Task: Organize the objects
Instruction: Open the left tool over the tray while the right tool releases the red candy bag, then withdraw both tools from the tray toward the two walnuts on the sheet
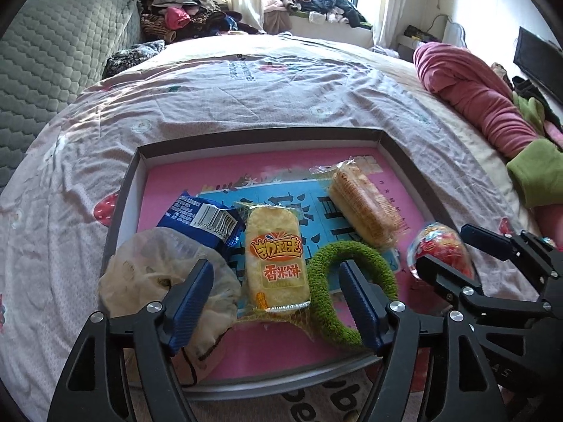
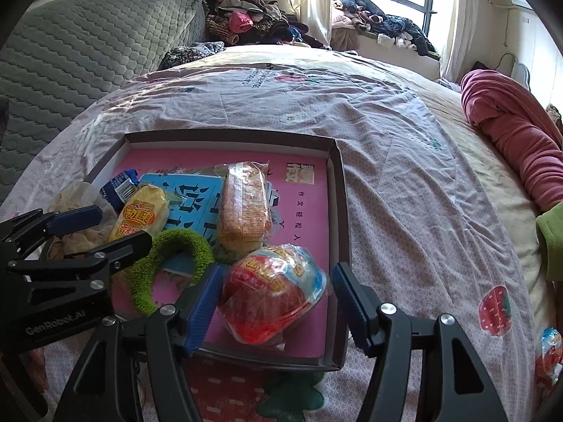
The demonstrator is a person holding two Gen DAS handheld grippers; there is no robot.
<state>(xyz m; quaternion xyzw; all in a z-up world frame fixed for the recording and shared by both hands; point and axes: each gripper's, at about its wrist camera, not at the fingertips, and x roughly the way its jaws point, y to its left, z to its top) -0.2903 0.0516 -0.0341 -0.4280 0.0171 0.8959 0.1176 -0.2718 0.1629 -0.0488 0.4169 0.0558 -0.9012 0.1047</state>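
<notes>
A shallow dark-rimmed tray (image 1: 260,137) lined with a pink book lies on the bed. Inside are a blue snack packet (image 1: 204,218), a white plastic bag (image 1: 151,270), a yellow rice-cracker packet (image 1: 274,246), a green fuzzy ring (image 1: 323,302) and a clear cracker pack (image 1: 362,204). My left gripper (image 1: 276,269) is open, straddling the yellow packet without its pads touching it. My right gripper (image 2: 276,274) is shut on a red snack packet (image 2: 271,295) at the tray's (image 2: 228,137) near right corner, low over the pink book.
The patterned sheet (image 1: 246,81) spreads beyond the tray. A rolled pink blanket (image 1: 475,95) and a green garment (image 1: 538,172) lie on the right, a grey quilted cushion (image 1: 52,45) on the left, and clothes piles (image 1: 183,14) behind. Another red packet (image 2: 549,351) lies on the sheet.
</notes>
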